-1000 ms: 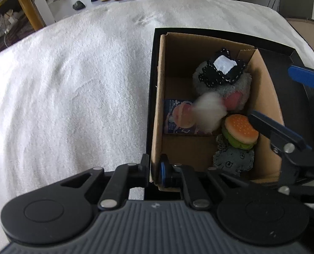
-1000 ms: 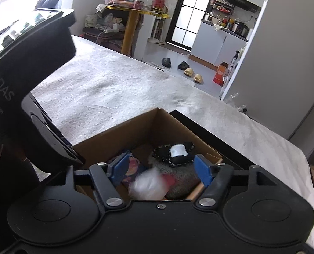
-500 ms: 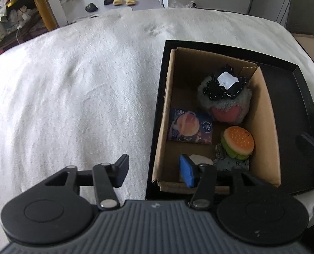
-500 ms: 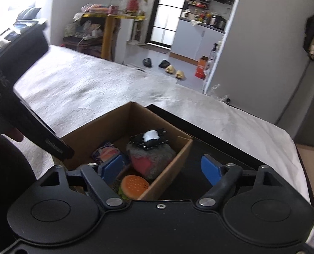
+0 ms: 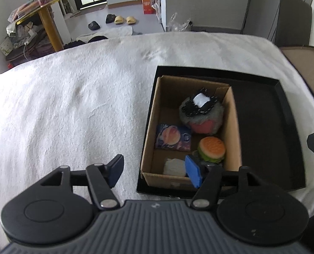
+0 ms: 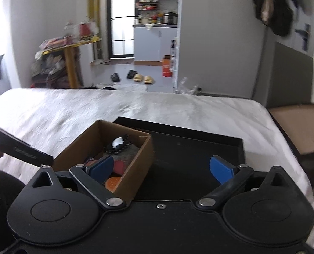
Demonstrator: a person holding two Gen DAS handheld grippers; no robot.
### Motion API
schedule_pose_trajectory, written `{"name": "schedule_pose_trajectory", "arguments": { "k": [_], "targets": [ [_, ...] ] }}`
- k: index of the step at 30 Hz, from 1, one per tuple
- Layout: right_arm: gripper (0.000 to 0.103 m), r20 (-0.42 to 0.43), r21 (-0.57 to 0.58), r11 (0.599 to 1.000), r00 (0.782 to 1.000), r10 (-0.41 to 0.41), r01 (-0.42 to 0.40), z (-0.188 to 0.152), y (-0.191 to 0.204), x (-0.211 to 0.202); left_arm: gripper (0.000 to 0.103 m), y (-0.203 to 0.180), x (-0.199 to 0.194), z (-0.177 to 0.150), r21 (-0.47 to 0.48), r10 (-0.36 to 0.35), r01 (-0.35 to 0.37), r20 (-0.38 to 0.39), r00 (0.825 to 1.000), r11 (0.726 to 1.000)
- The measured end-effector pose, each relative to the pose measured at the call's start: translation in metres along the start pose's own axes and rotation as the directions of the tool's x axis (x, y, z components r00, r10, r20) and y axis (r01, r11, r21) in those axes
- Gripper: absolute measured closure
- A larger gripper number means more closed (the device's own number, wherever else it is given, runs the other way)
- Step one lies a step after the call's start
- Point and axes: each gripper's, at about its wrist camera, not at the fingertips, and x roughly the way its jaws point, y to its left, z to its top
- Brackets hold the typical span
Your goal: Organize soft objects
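Note:
A brown cardboard box [image 5: 234,131] stands in a black tray [image 5: 269,139] on the white blanket. Inside lie a grey plush with a black-and-white top [image 5: 201,112], a burger toy [image 5: 212,149], a flat printed packet [image 5: 173,137] and a white fluffy ball [image 5: 174,167]. My left gripper [image 5: 154,171] hovers above the box's near left corner, its jaws opening with nothing held between them. My right gripper [image 6: 162,168] hangs over the tray beside the box [image 6: 106,139], jaws opening wide and empty.
The white blanket [image 5: 61,110] covers the bed to the left of the tray. A brown open box [image 6: 300,127] sits off the bed's right edge. Beyond the bed are a yellow table [image 5: 44,10] with clutter and slippers [image 5: 125,19] on the floor.
The left gripper let go of the white fluffy ball, which now lies in the box, and rose. The right gripper swung right over the tray. Both jaws widened.

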Motion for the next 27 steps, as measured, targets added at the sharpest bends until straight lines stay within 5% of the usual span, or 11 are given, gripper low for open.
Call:
{"name": "schedule_pose_trajectory", "arguments": {
  "k": [14,27],
  "targets": [
    [0.000,-0.032,0.220,0.972,0.997,-0.073,0.078,0.001,-0.026,-0.049,0.038,-0.019,-0.074,-0.010,0.061,-0.011,0.007,0.064,0.998,0.998],
    [0.000,-0.004,0.304,0.948,0.996,-0.093,0.089,0.000,-0.036,-0.095,0.033,-0.019,-0.111,-0.023,0.087,-0.047,0.040,0.077,0.996,0.995]
  ]
}}
